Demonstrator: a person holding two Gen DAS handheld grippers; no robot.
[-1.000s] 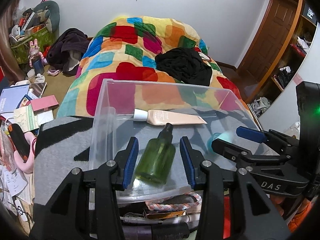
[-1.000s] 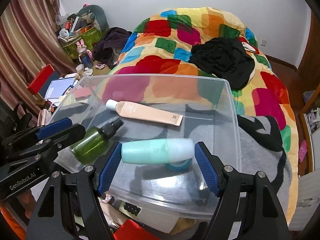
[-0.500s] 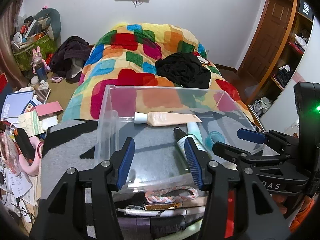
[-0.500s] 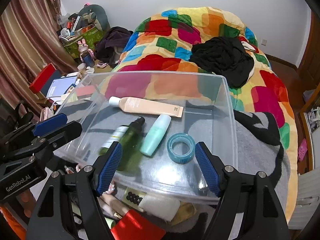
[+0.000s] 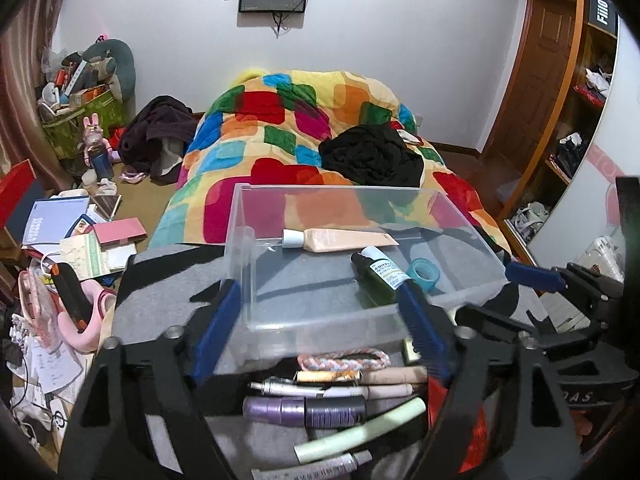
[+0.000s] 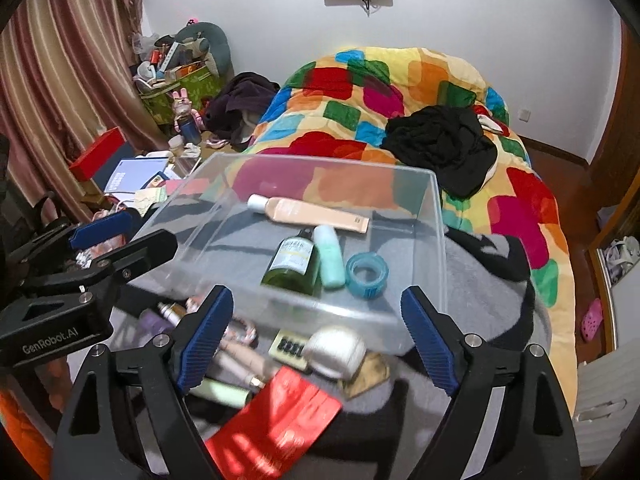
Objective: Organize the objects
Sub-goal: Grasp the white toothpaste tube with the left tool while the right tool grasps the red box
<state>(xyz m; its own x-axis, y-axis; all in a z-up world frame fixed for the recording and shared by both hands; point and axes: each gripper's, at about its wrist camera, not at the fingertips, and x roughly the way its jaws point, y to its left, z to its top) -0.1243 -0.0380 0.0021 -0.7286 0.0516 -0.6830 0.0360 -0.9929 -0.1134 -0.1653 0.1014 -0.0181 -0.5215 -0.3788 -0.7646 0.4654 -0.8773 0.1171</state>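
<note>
A clear plastic bin (image 5: 240, 240) (image 6: 436, 216) stands on a grey blanket on the bed. In it lie a peach tube (image 5: 340, 238) (image 6: 308, 214), a green spray bottle (image 5: 376, 278) (image 6: 294, 266), a mint bottle (image 6: 330, 256) and a blue tape roll (image 5: 423, 274) (image 6: 367, 269). My left gripper (image 5: 320, 332) is open and empty, in front of the bin's near wall. My right gripper (image 6: 318, 338) is open and empty, just short of the bin. Loose cosmetics (image 5: 320, 404) (image 6: 240, 356) lie below both grippers.
A red packet (image 6: 276, 428), a white round jar (image 6: 336, 350) and a braided band (image 5: 344, 360) lie by the bin's near side. The colourful duvet (image 5: 304, 120) with black clothes (image 6: 440, 144) lies beyond. Books and clutter (image 5: 72, 232) cover the floor at left.
Both grippers let go of their bottles into the bin, opened, and pulled back and up from it. The green and mint bottles now lie side by side next to the tape roll.
</note>
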